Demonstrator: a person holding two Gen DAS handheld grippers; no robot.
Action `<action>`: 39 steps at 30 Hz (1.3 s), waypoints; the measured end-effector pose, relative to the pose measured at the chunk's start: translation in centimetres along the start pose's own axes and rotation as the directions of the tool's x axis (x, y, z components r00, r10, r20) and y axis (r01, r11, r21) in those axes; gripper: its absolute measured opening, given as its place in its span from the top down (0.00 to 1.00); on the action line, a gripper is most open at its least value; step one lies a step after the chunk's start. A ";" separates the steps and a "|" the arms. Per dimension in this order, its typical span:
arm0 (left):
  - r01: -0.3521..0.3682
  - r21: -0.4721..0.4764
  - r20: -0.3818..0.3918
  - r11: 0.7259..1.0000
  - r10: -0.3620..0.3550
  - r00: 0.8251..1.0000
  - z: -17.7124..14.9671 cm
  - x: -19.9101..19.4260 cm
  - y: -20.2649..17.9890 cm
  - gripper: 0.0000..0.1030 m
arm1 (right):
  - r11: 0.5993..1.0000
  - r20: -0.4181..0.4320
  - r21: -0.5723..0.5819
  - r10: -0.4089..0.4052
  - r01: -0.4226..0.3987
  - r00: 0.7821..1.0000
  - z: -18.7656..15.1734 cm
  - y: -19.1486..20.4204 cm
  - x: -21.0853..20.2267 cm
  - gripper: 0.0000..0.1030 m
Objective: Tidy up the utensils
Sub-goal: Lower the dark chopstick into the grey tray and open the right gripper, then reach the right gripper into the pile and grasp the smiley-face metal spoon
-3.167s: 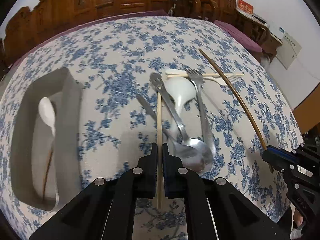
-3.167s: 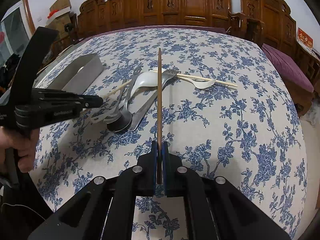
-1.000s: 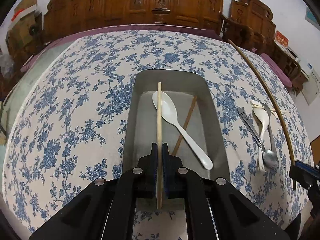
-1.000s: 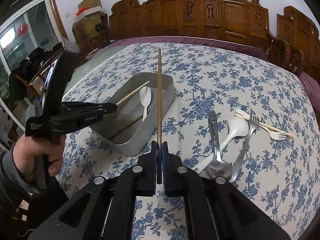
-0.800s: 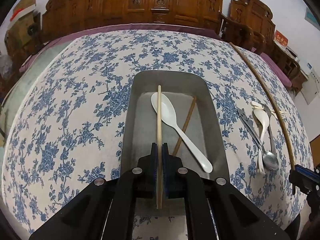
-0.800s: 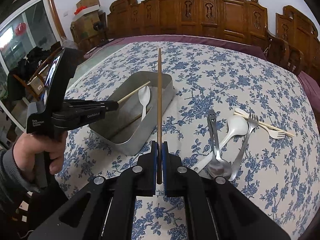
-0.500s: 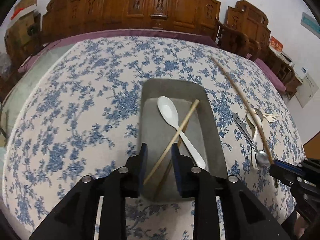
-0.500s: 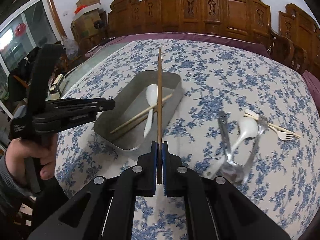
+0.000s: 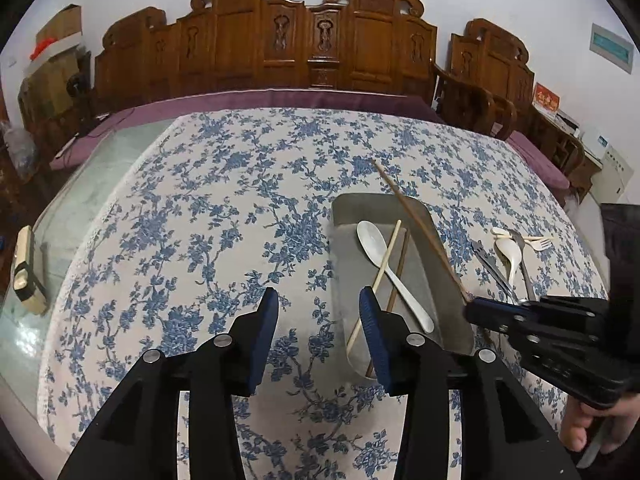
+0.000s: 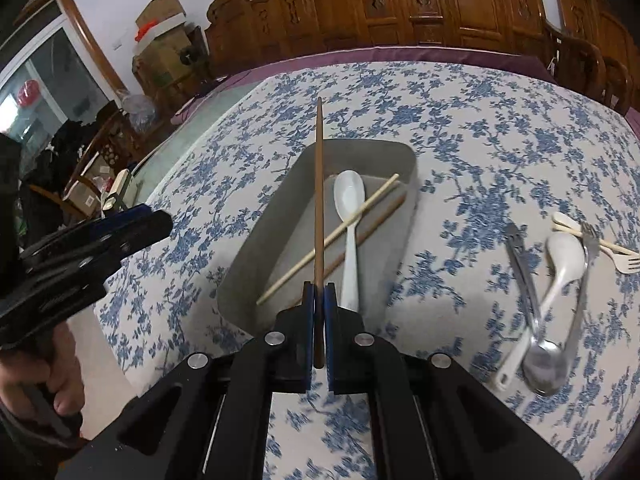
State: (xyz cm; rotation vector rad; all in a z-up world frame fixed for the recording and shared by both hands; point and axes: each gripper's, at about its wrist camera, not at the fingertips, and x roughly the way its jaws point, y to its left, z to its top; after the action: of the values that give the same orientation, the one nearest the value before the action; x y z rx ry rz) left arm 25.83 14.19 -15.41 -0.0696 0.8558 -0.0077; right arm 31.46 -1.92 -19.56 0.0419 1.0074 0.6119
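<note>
A grey metal tray (image 9: pixel 344 208) (image 10: pixel 260 248) on the floral tablecloth holds a white spoon (image 9: pixel 372 238) (image 10: pixel 349 196), a pale chopstick (image 9: pixel 384 264) (image 10: pixel 360 212) and a dark chopstick (image 9: pixel 400 266) (image 10: pixel 380 220). My left gripper (image 9: pixel 318 306) is open and empty, just left of the tray's near end. My right gripper (image 10: pixel 319 292) is shut on a dark brown chopstick (image 10: pixel 319 200) (image 9: pixel 420 228), held over the tray's near end and pointing along it.
Right of the tray lies a pile of utensils: a white spoon (image 10: pixel 560 256), metal spoons (image 10: pixel 540 354), a metal fork (image 10: pixel 588 240), a pale plastic fork (image 10: pixel 624 264). Carved wooden chairs (image 9: pixel 312 48) stand behind the table. A glass side surface (image 9: pixel 36 280) lies to the left.
My left gripper opened, dropped the pale chopstick into the tray and drew back to the left. My right gripper moved the dark chopstick over the tray.
</note>
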 end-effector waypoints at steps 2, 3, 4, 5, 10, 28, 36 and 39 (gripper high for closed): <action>0.005 0.001 0.006 1.000 -0.005 1.000 -0.1 -0.3 0.1 0.61 | 1.000 -0.006 -0.002 -0.010 0.010 1.000 0.3 0.4 0.5 0.94; 0.008 0.002 0.009 1.000 -0.008 1.000 -0.1 -0.4 0.2 0.61 | 1.000 -0.007 0.000 -0.012 0.012 1.000 0.4 0.5 0.7 0.94; 0.010 0.003 0.011 1.000 -0.010 1.000 -0.1 -0.5 0.2 0.61 | 1.000 -0.011 0.006 -0.016 0.016 1.000 0.5 0.5 1.1 0.94; 0.011 0.003 0.012 1.000 -0.011 1.000 -0.1 -0.6 0.2 0.61 | 1.000 -0.016 0.012 -0.018 0.018 1.000 0.5 0.5 1.4 0.94; 0.016 -0.004 0.013 1.000 -0.016 1.000 -0.2 -0.7 0.5 0.61 | 0.999 -0.035 0.025 -0.027 0.028 0.999 0.3 0.6 2.7 0.94; 0.030 0.027 0.028 0.999 -0.031 0.999 -0.1 -1.6 -1.1 0.61 | 0.998 0.044 -0.058 -0.007 0.010 0.999 -0.7 -0.7 -1.4 0.86; 0.063 0.069 0.040 0.996 -0.066 0.997 -0.5 -1.4 -4.7 0.40 | 0.994 0.077 -0.067 -0.081 0.086 0.994 -3.9 -6.6 -6.4 0.86; 0.082 0.086 0.035 0.993 -0.085 0.996 -0.7 -1.0 -6.3 0.39 | 0.989 0.084 -0.056 -0.132 0.137 0.988 -5.3 -9.2 -8.0 0.86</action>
State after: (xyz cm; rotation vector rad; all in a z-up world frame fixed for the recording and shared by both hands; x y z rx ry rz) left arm 24.80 7.90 -14.69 -0.0263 0.8123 -0.1202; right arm 28.38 -14.89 -19.12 -0.0551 0.9054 0.5138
